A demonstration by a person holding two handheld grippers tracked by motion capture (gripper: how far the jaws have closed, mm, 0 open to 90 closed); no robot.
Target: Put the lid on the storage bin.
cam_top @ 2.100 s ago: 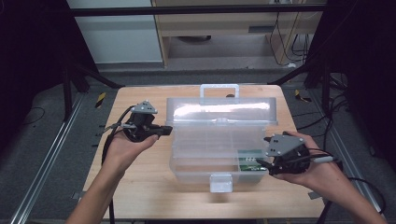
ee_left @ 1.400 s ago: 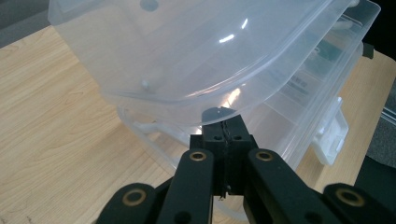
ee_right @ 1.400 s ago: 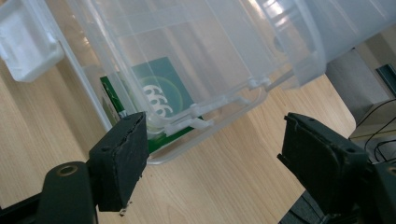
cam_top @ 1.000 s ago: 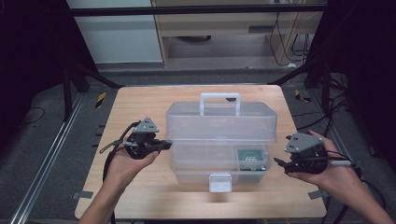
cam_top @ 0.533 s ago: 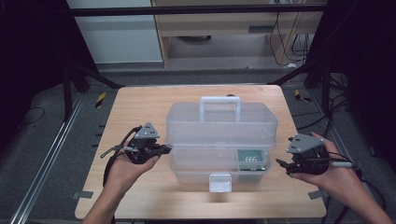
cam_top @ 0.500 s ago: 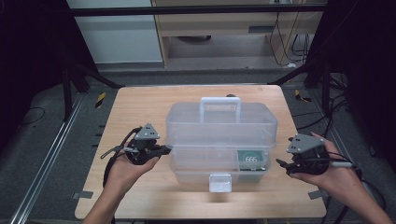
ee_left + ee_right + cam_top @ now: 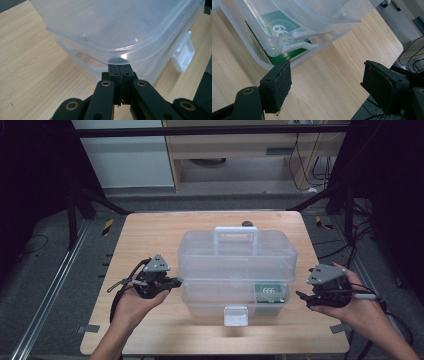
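Sitting in the middle of the light wooden counter, the clear plastic storage box with a handle on its lid has its lid down and its white front latch at the near side. A green card with white digits lies inside, at the right. The left gripper has its jaws closed together, tips against the box's left lid edge. The right gripper, near the box's right side, has its jaws wide open and holds nothing.

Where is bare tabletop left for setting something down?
Bare wood lies behind the clear box toward the far table edge, and in both near corners. The flanks are crowded by the left gripper and right gripper.
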